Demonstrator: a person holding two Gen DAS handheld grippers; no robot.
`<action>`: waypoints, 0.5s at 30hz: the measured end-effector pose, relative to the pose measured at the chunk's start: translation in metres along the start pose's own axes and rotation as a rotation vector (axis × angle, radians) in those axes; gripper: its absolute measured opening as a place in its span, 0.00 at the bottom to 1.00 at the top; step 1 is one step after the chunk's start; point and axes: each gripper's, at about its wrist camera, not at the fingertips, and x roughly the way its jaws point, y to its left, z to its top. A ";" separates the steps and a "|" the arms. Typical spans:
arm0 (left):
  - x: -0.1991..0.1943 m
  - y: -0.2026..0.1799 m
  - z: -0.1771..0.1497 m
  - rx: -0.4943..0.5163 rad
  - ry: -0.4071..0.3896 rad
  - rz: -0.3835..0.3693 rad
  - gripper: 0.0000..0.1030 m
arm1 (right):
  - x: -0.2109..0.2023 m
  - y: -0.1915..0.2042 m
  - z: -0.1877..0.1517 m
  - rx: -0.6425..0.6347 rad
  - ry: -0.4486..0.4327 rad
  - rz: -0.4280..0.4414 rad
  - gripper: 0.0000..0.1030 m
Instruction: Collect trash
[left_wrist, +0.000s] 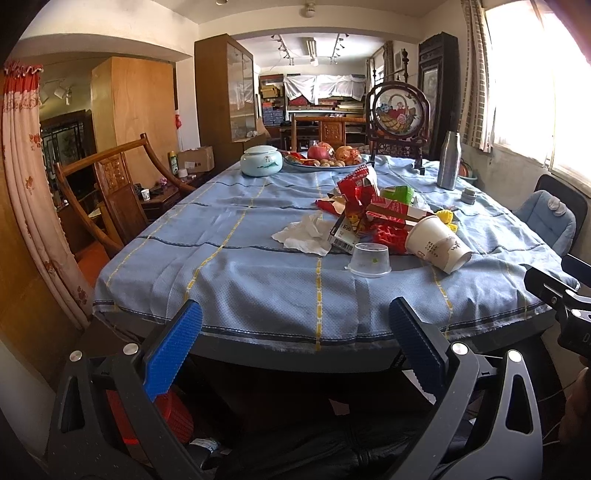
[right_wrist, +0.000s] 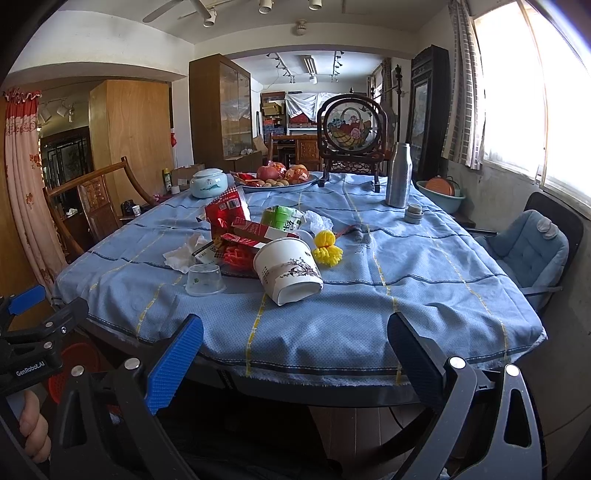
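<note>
Left gripper (left_wrist: 295, 332) and right gripper (right_wrist: 295, 343): both spread wide and empty, short of the table's near edge. Trash pile sits mid-table toward the near edge on the blue tablecloth (right_wrist: 424, 280): tipped paper cup (right_wrist: 290, 271), inverted clear plastic cup (right_wrist: 204, 280), crumpled tissue (left_wrist: 304, 234), red wrappers (left_wrist: 360, 190), apparently a green carton (right_wrist: 282, 218).

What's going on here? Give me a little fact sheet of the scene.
setting: dining table with blue tablecloth
trash pile: paper cup on its side, clear plastic cup upside down, crumpled tissue, red wrappers
not trash: fruit plate, metal bottle
left hand-held gripper: open, empty
right hand-held gripper: open, empty
</note>
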 end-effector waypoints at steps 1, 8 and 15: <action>0.000 0.000 0.000 -0.001 0.000 -0.001 0.94 | 0.000 0.000 0.001 -0.001 0.000 0.000 0.95; 0.000 -0.001 0.000 0.000 0.000 0.001 0.94 | 0.000 0.000 0.000 0.001 -0.001 0.001 0.95; 0.000 -0.001 0.000 0.001 0.000 0.001 0.94 | 0.000 0.000 0.000 0.001 0.000 0.001 0.95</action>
